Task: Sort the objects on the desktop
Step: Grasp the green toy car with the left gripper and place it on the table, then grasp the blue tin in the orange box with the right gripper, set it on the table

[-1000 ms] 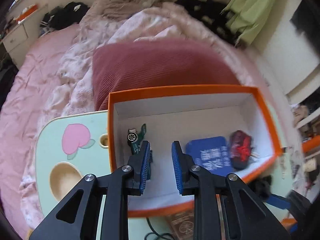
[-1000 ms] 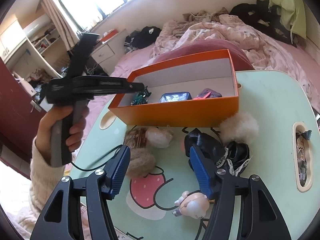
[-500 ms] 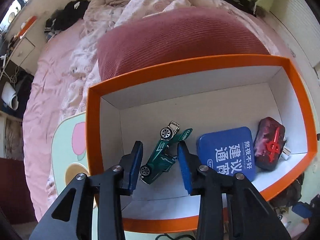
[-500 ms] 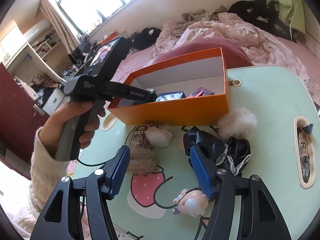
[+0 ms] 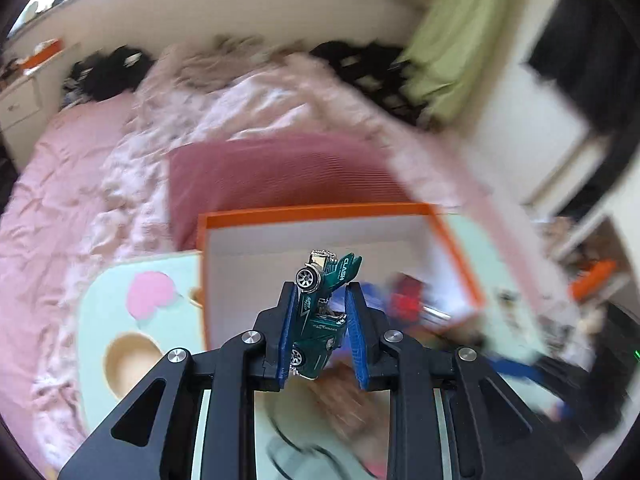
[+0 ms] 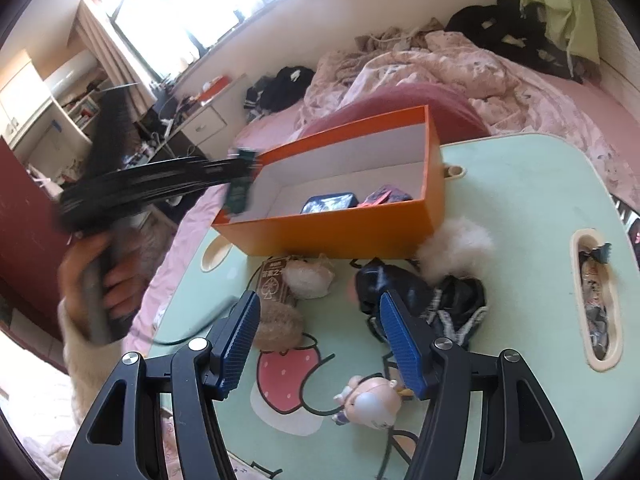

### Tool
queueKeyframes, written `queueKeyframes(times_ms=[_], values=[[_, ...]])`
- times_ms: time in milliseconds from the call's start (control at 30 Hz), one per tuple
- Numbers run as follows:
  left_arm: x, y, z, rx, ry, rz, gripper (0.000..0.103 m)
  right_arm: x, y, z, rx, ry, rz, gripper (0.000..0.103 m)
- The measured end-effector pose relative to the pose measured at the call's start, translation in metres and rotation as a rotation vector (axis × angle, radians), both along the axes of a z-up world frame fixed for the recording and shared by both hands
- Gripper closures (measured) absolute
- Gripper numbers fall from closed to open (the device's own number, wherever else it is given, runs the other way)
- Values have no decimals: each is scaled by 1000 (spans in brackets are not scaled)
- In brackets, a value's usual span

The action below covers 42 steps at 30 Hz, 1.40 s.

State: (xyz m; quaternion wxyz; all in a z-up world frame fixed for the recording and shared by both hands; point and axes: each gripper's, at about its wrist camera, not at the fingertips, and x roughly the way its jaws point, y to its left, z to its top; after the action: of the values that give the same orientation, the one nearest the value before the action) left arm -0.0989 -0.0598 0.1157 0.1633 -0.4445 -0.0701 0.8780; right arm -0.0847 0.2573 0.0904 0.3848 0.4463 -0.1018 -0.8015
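The left gripper (image 5: 321, 300) has closed on the toy car (image 5: 322, 312) and lifted it from the box (image 5: 320, 213).

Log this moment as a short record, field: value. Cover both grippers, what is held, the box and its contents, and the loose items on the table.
left gripper: jaws shut on green toy car
car position: lifted, above orange box
right gripper: jaws open, empty, over green table
box contents: blue tin, dark red pouch
loose on table: figurine, black cloth, white fluffy ball
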Motion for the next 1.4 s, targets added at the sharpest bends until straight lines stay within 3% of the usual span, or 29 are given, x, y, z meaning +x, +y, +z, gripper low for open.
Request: queueKeyframes(times_ms=[67,167,300,400,567,633,733,933,1033,1167,1267,1367,1400], values=[[30,8,4,29,5,-67,78,2,4,1,3,6,-12,41],[64,22,-15,78,-50,-139,78,3,10,2,-8,7,-25,41],[77,43,-47,148,-88,-184,78,1,16,3,-18,3,-40,41],[77,51,-51,225,-72,-183,76,1,20,3,-22,0,-50,41],[88,37,-46,244,-18,-118,38,-1,21,5,-18,11,-53,41],[98,25,-47,194,-2,-82,34,-7,15,13,-11,20,-37,41],[112,15,-55,54,-5,-31,33,-27,-6,29,11,18,-1,41],[130,3,-77,-103,-45,28,33,-92,-85,28,123,-143,93,41],[127,2,-83,-109,-56,37,33,-114,-127,3,211,-254,141,41],[127,-2,-82,-71,-54,39,33,-138,-148,-26,382,-296,53,42],[129,-6,-81,-59,-47,44,33,-148,-162,-43,442,-352,87,39],[127,-6,-84,-40,-55,37,33,-144,-181,-44,516,-317,127,24],[127,-5,-86,-41,-58,38,33,-142,-188,-44,557,-277,132,24]])
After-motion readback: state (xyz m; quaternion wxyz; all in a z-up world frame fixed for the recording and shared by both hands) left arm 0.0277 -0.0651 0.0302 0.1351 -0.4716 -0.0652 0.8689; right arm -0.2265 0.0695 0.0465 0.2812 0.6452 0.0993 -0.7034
